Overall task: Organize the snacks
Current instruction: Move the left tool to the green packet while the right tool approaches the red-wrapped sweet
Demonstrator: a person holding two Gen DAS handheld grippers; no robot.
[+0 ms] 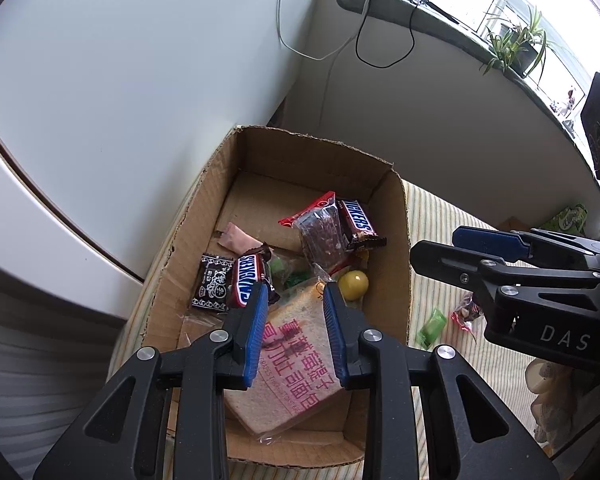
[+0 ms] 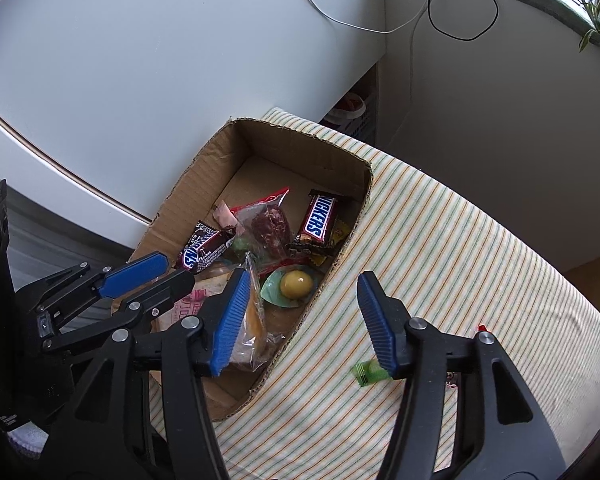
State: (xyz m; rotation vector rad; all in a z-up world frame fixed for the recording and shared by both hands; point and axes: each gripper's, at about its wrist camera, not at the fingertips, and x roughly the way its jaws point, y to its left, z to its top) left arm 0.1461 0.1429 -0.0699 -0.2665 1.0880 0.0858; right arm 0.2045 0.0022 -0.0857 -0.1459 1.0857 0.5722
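Counter: striped cloth (image 2: pixel 440 240), cardboard box (image 2: pixel 204 184).
Right tool (image 2: pixel 300 320): spread, empty.
Left tool (image 1: pixel 296 328): half-spread above the bread packet (image 1: pixel 296 372), pinching nothing.
Advice: straddle green candy (image 2: pixel 370 372), then close.

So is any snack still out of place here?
Yes. A green candy and a red-wrapped snack lie on the striped cloth, outside the box that holds the rest.

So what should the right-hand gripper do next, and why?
Probably swing toward the small green candy on the striped cloth and lower over it. The right gripper stands open with nothing between its pads, straddling the wall of the cardboard box, and that candy lies outside the box, close by its right finger, while most snacks are already inside.
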